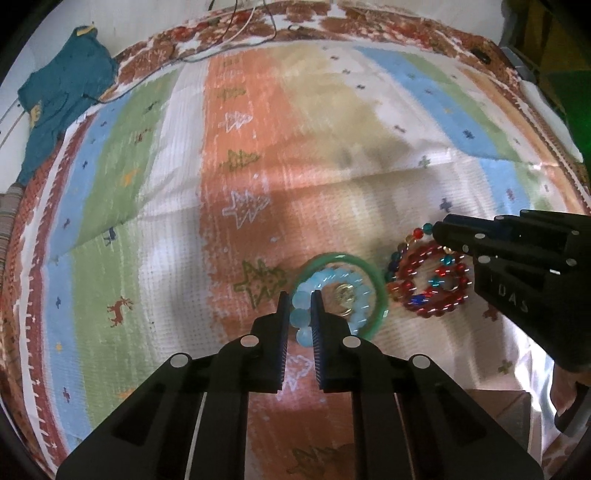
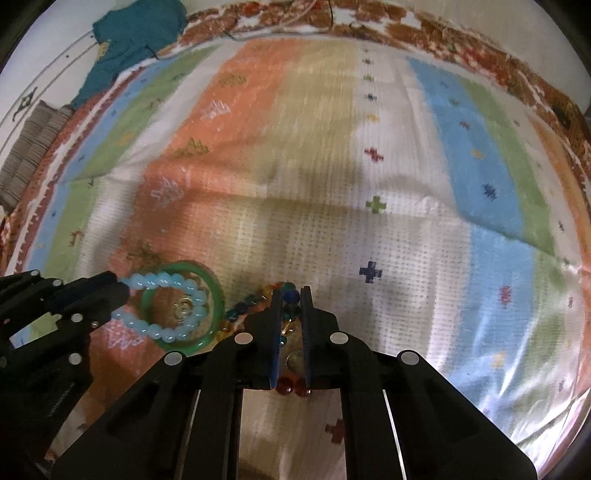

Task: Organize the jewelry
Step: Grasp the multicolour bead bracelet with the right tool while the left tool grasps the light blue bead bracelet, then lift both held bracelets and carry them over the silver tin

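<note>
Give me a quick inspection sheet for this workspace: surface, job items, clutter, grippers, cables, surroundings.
Surface: striped patterned cloth, creased, partly in shadow.
Job's things: pale blue bead bracelet lying across a green bangle, with a small gold piece inside the ring; red bead bracelet and multicoloured bead string beside them.
Clutter: teal garment at the far left edge of the cloth.
Grippers: left gripper shut on the pale blue bead bracelet; right gripper shut on the multicoloured bead string.
Cables: thin wires at the cloth's far edge.
Surroundings: grey woven fabric past the left edge; the rest is too dark to tell.
</note>
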